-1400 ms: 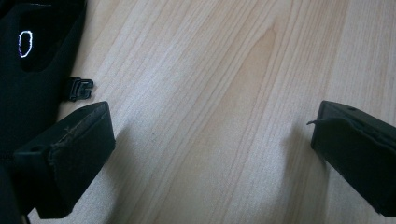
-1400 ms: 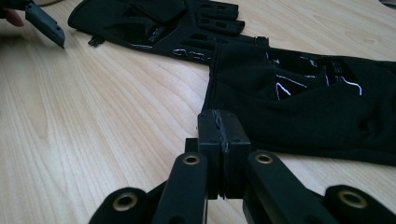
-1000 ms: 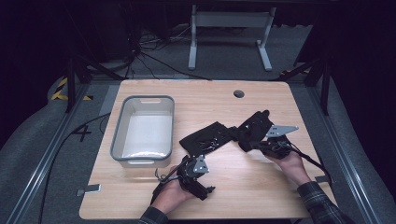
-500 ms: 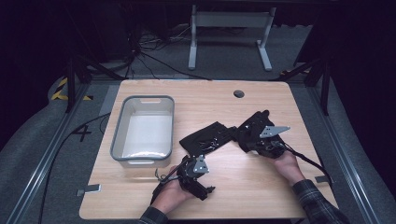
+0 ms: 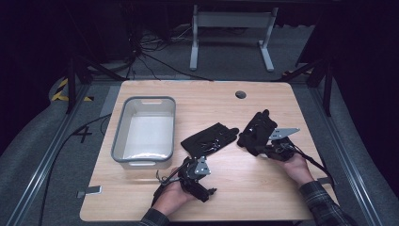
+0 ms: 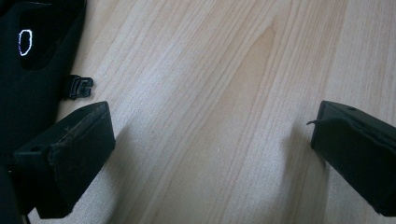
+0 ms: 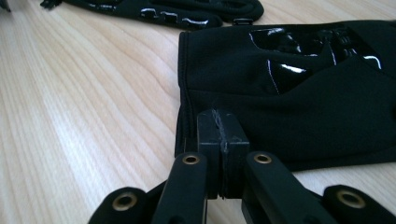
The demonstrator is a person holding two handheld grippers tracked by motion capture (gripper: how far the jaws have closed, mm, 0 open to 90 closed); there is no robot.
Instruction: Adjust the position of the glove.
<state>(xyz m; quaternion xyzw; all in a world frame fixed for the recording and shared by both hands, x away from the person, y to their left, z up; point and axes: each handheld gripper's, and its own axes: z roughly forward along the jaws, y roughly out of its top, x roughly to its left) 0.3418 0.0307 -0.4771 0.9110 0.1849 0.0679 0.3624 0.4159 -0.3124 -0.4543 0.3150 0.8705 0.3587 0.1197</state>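
Note:
Two black gloves lie on the wooden table. The left glove [image 5: 210, 139] is flat at the middle; its edge and a small clip show at the upper left of the left gripper view [image 6: 32, 70]. My left gripper [image 5: 195, 172] rests just in front of it, open, with bare wood between its jaws [image 6: 210, 126]. The right glove [image 5: 256, 132] lies right of the first. My right gripper [image 5: 262, 149] is shut, and its tips [image 7: 222, 119] sit over the glove's near edge [image 7: 289, 107] by the cuff. I see no fabric between the jaws.
A grey plastic bin [image 5: 120, 141] stands at the table's left, nothing inside it. A round cable hole [image 5: 241, 94] sits near the far edge. Bare wood lies along the front edge and at the far right. Cables and a metal stand are on the floor beyond.
The right hand and its gripper have shifted slightly left against the right glove. The left hand has stayed put.

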